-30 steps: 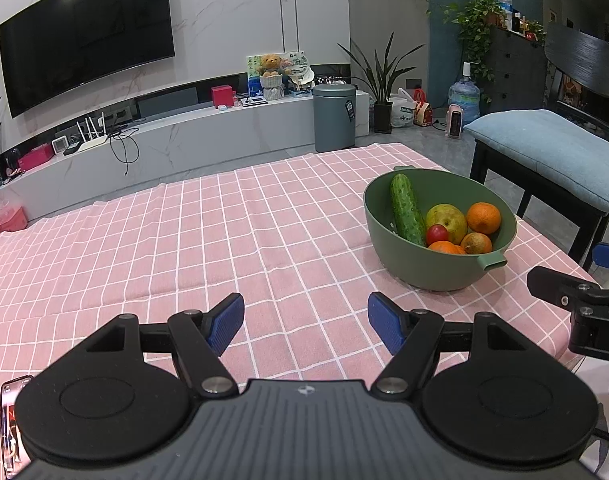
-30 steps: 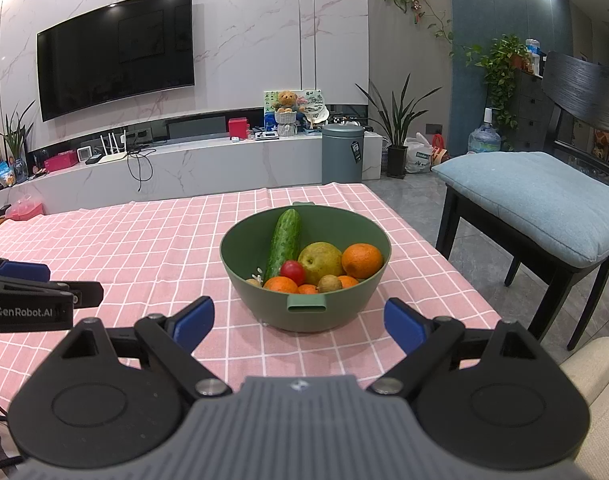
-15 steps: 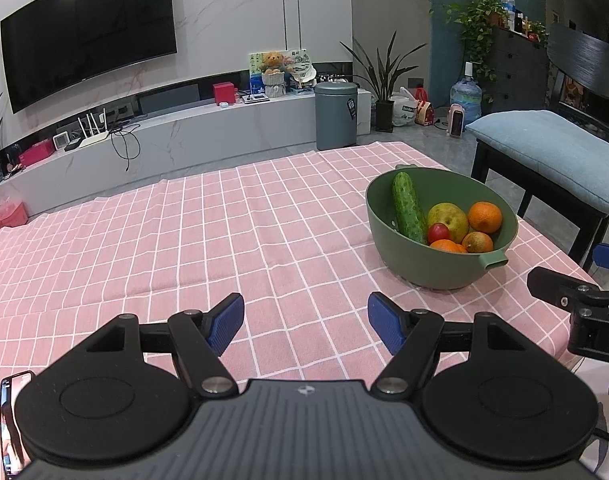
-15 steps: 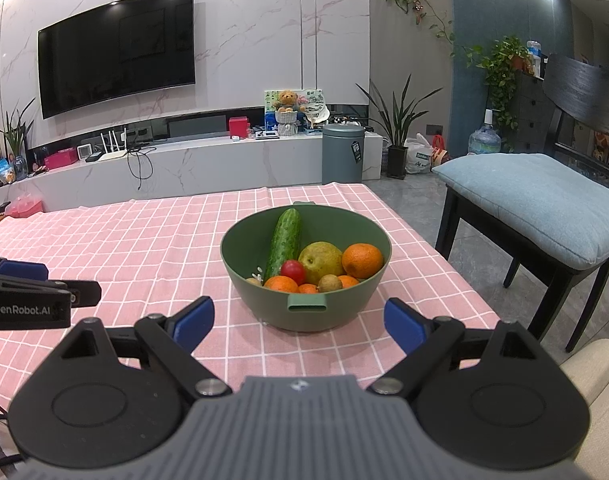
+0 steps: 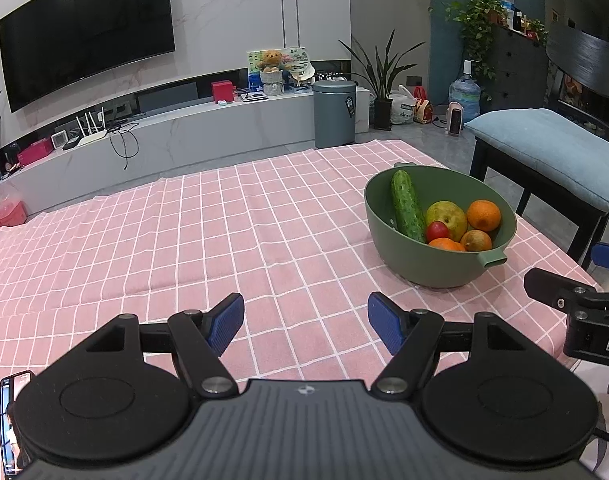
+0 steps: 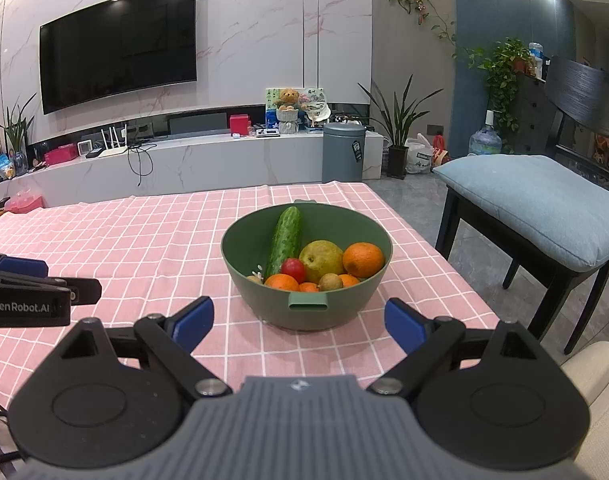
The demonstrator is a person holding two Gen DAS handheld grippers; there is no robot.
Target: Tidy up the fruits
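Note:
A green bowl [image 6: 264, 300] stands on the pink checked tablecloth [image 6: 144, 248]. It holds a cucumber [image 6: 284, 240], a yellow-green pear [image 6: 320, 258], an orange [image 6: 363, 259], a small red fruit [image 6: 293, 269], a brown kiwi-like fruit [image 6: 330, 282] and more oranges [image 6: 281, 282]. My right gripper [image 6: 300, 322] is open and empty, just in front of the bowl. My left gripper [image 5: 304, 322] is open and empty over bare cloth, left of the bowl [image 5: 416, 264]. The cucumber [image 5: 406, 206] and pear [image 5: 448, 216] also show in the left wrist view.
A blue cushioned bench [image 6: 544, 204] stands right of the table. Behind the table are a grey bin [image 6: 343, 152], a low white TV counter [image 6: 184, 164] and a plant [image 6: 400, 120]. The table's right edge is close to the bowl.
The left wrist view has drifted slightly; the bowl sits a little higher in it. The right gripper and the fruits have not visibly moved.

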